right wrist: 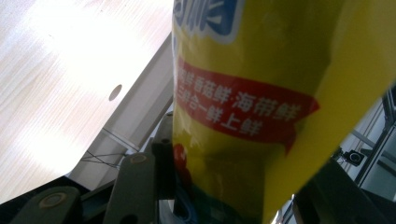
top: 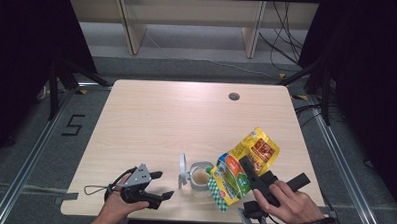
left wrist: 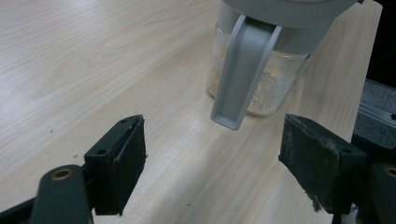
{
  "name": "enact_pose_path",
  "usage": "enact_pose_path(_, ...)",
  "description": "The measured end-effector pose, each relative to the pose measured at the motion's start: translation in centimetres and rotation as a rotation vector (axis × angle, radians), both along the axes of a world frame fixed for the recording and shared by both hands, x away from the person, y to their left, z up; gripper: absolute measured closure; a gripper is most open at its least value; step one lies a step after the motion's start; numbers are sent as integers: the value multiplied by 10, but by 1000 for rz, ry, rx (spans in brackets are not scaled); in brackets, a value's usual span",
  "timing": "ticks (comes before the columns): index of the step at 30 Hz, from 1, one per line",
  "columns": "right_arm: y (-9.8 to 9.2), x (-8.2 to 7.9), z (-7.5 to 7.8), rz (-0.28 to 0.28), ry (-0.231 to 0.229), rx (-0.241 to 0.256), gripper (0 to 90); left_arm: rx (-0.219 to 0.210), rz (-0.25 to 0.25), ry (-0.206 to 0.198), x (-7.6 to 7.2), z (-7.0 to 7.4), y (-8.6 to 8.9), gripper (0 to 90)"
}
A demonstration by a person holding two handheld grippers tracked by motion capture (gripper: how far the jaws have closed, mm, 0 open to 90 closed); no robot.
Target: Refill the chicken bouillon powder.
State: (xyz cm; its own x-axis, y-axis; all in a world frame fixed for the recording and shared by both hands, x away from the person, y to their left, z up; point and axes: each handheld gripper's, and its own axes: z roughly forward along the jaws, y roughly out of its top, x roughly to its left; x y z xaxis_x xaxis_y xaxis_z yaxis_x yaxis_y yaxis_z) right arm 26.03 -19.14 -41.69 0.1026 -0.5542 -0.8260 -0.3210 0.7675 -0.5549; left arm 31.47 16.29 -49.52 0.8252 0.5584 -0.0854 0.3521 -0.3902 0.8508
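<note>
The right gripper [top: 248,170] has its fingers pinching a yellow bag [top: 244,166], tilted over the open jar [top: 200,177] near the bench's [top: 171,116] front edge — the bag's lower end just beside the jar's mouth. The left gripper [top: 161,186] rests nearby, fingers spread, facing the jar's hinged lid [top: 183,170].

- The jar [top: 200,178] stands on the bench [top: 151,120] near its front edge, with its hinged lid [top: 183,171] swung to its left.
- The snack bag [top: 244,166] is tilted just right of the jar, its lower end over the jar's rim.
- The left tool [top: 161,185] lies left of the jar, apart from it.
- The right tool [top: 249,169] sits on the bag's right side.
- A cable hole [top: 233,96] lies far behind, toward the bench's back edge.
</note>
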Motion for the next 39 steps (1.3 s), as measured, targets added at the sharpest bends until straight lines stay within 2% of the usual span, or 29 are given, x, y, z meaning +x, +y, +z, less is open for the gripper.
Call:
enact_pose_path(1,0,0,1,0,-2,-7,579,-14,9,16,-1,-1,-1,220)
enact_pose_path(7,-1,-1,1,1,2,-10,580,-1,2,3,0,0,0,220)
enact_pose_path(9,-1,-1,1,-2,3,-6,580,-8,11,16,-1,0,-1,220)
enact_pose_path(15,-1,0,0,3,-2,-12,580,-13,11,16,-1,-1,-1,220)
enact_pose_path(17,0,0,1,4,-1,-17,580,3,3,-6,0,0,0,220)
enact_pose_path(24,0,0,1,4,-2,-20,581,2,4,-4,0,0,0,220)
enact_pose_path(27,-1,0,-2,4,11,6,581,2,6,-3,0,0,0,220)
enact_pose_path(30,-2,0,-2,9,12,15,582,1,5,-4,0,0,0,220)
enact_pose_path(31,-2,0,-2,2,12,1,582,-4,5,-2,-1,0,0,220)
enact_pose_path(33,-3,0,-3,8,16,25,583,2,5,-4,0,0,0,220)
enact_pose_path(36,-2,-1,0,1,7,-2,584,2,5,-2,0,0,0,220)
enact_pose_path(38,-2,-1,0,0,9,0,584,-5,5,-1,-1,0,0,220)
enact_pose_path(39,-2,0,-2,5,17,20,584,-4,6,0,-1,0,0,220)
